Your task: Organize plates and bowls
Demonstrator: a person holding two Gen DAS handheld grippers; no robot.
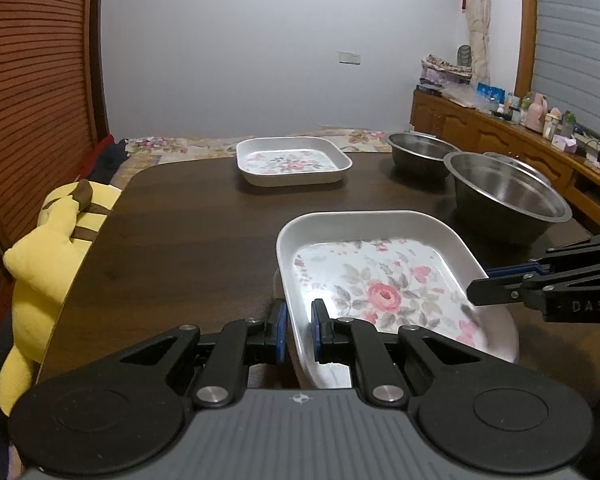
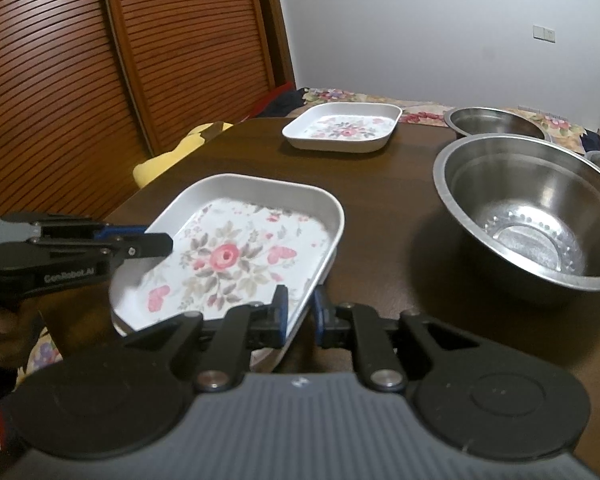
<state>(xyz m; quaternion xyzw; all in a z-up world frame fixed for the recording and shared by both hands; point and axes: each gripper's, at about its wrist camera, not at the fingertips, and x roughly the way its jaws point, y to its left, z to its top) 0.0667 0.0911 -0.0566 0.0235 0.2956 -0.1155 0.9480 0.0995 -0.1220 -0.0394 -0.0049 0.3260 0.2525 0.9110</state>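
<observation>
Both tools have the near floral plate pinched by its rim: left tool (image 1: 299,330) on the left edge, right tool (image 2: 301,316) on the right, so the near plate (image 1: 384,280) is tilted above the table (image 1: 188,216). Beyond it, I've got 1 more plate (image 1: 292,160) at the far side and 3 steel bowls (image 2: 532,216) right, all unstacked. Barely started, I'd say.

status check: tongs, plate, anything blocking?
Left tongs and right tongs both clamped on near floral plate, opposite rims, plate tilted. Second floral plate on table's far side. Large steel bowl close at right.
</observation>
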